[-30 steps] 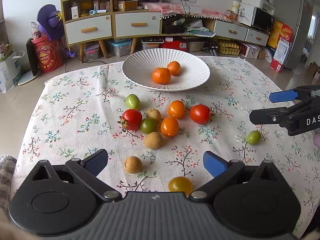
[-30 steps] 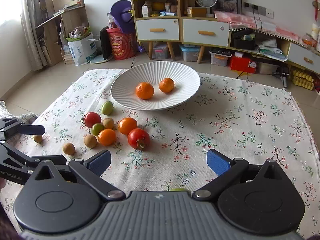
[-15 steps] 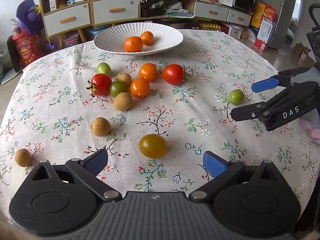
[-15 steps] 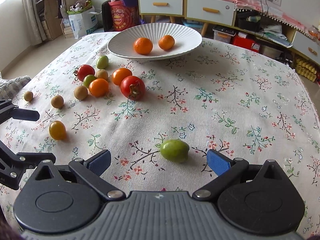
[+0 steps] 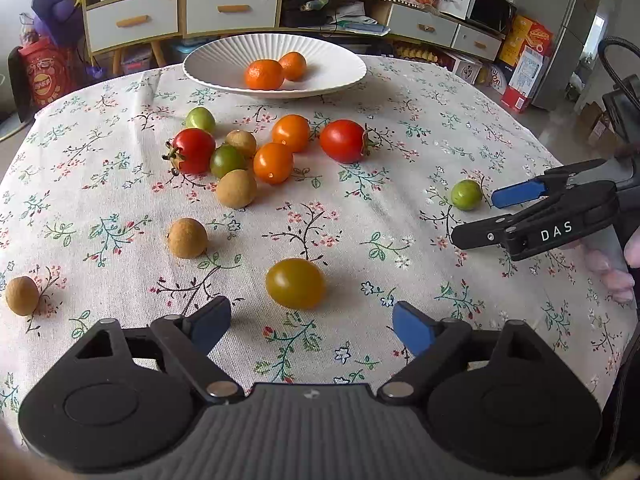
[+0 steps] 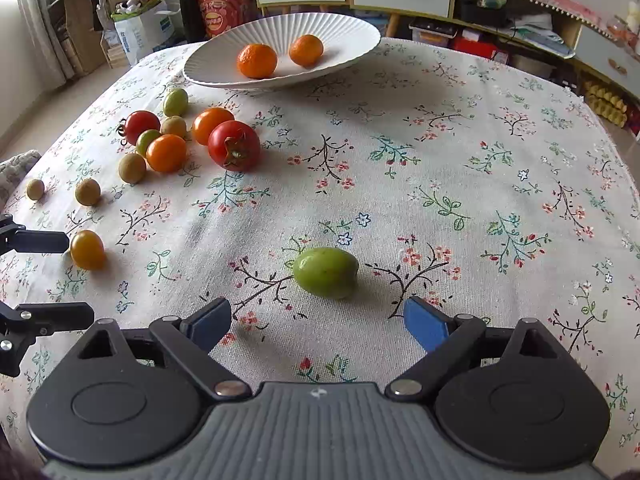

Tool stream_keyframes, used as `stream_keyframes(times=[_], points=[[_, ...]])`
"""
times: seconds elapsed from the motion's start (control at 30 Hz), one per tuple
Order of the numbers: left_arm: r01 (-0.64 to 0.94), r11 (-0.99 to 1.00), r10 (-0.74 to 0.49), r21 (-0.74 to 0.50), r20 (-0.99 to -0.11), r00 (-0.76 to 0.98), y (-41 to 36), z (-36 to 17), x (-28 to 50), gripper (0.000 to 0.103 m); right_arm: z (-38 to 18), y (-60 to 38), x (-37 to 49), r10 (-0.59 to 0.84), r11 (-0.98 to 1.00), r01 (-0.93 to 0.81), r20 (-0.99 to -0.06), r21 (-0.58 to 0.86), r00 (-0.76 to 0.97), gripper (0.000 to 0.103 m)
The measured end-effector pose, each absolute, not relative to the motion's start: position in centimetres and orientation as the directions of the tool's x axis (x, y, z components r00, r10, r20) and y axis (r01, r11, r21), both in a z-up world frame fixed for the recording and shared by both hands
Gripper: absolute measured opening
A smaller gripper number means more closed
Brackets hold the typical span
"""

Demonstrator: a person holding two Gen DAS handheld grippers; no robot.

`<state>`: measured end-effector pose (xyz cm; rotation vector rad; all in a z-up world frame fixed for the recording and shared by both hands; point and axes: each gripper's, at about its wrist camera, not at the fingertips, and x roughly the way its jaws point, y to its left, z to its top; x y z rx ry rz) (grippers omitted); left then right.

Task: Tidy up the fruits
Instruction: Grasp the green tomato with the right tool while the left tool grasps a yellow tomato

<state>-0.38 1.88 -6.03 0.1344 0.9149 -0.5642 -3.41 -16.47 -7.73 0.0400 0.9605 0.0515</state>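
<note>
Open cloth lay all around each target, the fruit cluster (image 5: 244, 156) well clear on the far left. The left gripper (image 5: 310, 322) pointed steeply down, jaws closing but still spread, the yellow tomato (image 5: 295, 283) just ahead between them, untouched. The right gripper (image 6: 316, 322) did likewise over the green fruit (image 6: 326, 272). The white plate (image 6: 340, 32), holding two oranges, sat at the floral tablecloth's (image 6: 460, 160) far edge.

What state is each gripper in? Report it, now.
Left gripper: open, jaws closing, empty; yellow tomato just ahead, untouched.
Right gripper: open, jaws closing, empty; green tomato just ahead, untouched.
</note>
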Motion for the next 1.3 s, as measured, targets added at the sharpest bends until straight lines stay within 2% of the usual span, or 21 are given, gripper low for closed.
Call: stream_keyframes(times=[0.23,0.57,0.73,0.93,1.1,1.17,1.23,1.3], points=[[0.513,0.846,-0.419,-0.146,-0.776,0.471,2.05,-5.85,-0.19,0.058,-7.54,-16.30,-3.23,0.057,0.998,-0.039,-0.815,0.042,0.576,0.073],[0.501,0.855,-0.409,-0.136,-0.770,0.489,1.95,-5.91,0.02,0.039,-7.24,-16.42,-2.82,0.069,0.998,-0.050,-0.806,0.049,0.588,0.051],[0.507,0.852,-0.408,-0.129,-0.770,0.490,1.85,-5.93,0.11,0.020,-7.13,-16.26,-2.86,0.080,0.997,-0.065,-0.801,0.051,0.593,0.040],[0.512,0.850,-0.411,-0.127,-0.767,0.493,1.80,-5.83,0.04,0.011,-7.08,-16.54,-2.60,0.092,0.996,-0.064,-0.801,0.067,0.592,0.030],[0.511,0.851,-0.404,-0.122,-0.773,0.488,1.69,-5.97,0.13,0.011,-7.21,-16.73,-2.49,0.114,0.993,-0.074,-0.801,0.088,0.588,0.032],[0.515,0.849,-0.406,-0.117,-0.768,0.495,1.62,-5.93,0.05,0.021,-7.23,-16.68,-2.55,0.121,0.993,-0.076,-0.799,0.094,0.589,0.034],[0.516,0.849,-0.408,-0.113,-0.762,0.503,1.53,-5.99,0.08,0.038,-7.29,-16.49,-2.58,0.125,0.992,-0.085,-0.796,0.093,0.592,0.041],[0.517,0.849,-0.404,-0.105,-0.759,0.510,1.37,-6.17,0.22,0.039,-7.35,-16.26,-2.58,0.122,0.992,-0.093,-0.795,0.082,0.595,0.043]])
